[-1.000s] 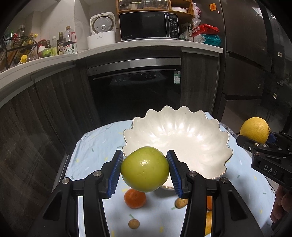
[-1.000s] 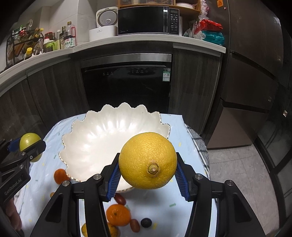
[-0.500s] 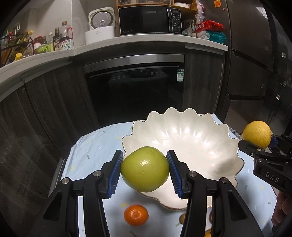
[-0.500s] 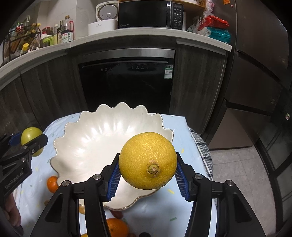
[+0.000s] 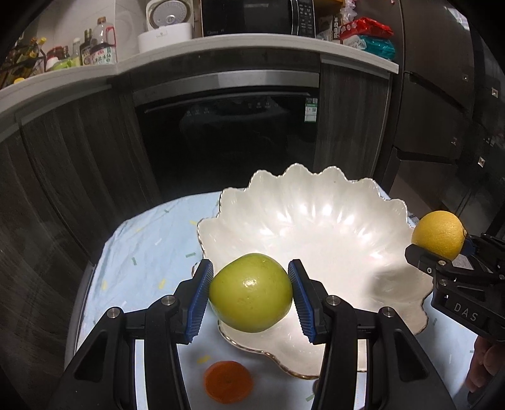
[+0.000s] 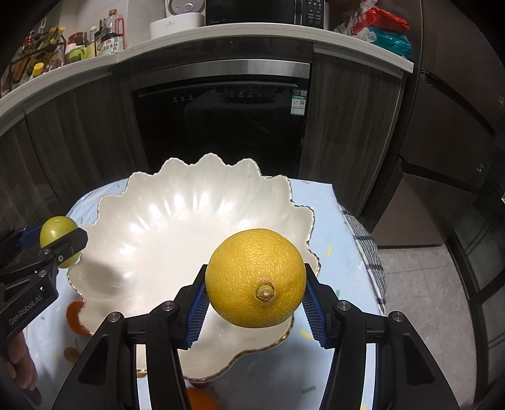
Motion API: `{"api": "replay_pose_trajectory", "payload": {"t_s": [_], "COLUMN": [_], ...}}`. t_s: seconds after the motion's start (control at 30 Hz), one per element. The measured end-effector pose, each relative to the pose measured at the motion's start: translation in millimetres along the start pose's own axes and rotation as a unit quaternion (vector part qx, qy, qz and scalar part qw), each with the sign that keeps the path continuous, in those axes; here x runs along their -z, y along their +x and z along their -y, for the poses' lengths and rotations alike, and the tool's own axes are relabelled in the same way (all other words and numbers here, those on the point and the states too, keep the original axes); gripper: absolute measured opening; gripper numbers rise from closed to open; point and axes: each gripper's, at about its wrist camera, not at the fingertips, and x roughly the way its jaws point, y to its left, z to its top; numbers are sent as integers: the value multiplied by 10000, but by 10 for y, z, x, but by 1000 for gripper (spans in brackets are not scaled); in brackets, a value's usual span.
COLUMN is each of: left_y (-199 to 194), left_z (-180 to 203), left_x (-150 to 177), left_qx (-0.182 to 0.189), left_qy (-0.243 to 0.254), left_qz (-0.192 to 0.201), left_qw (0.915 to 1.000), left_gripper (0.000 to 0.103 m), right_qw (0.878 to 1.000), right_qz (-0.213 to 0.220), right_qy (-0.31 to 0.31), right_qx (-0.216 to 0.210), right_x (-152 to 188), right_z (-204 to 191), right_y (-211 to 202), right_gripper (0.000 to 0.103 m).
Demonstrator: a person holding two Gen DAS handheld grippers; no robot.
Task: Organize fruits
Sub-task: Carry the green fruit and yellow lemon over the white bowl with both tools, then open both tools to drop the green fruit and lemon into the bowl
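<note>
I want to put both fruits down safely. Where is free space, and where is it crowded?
The white bowl is empty inside, free up to its scalloped rim. The blue cloth left of the bowl is bare too. In front of the bowl it is crowded: the tangerine and other small fruits lie there.

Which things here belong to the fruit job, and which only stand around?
Job: apple, lemon, bowl, orange on the cloth.
Around: microwave, rice cooker, bottles, oven, snack bags.
</note>
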Motion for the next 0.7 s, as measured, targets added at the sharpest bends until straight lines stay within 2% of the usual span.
{"api": "replay_pose_trajectory", "payload": {"t_s": [0.6, 0.67, 0.7], "left_y": [167, 188, 190], "left_z": [64, 64, 60], "left_x": [75, 88, 91], "left_qx": [34, 9, -26], "left_qy": [110, 100, 95], "left_qz": [-424, -486, -486], "left_qw": [9990, 9988, 9988], "left_gripper": [49, 50, 59], "right_qw": [9997, 9998, 9997], "right_qz": [-218, -111, -36], "right_qy": [-61, -80, -87], "right_qx": [61, 149, 203], "right_x": [42, 29, 16], "right_z": [-6, -11, -12], "right_y": [127, 83, 48], "right_gripper": [56, 63, 68]}}
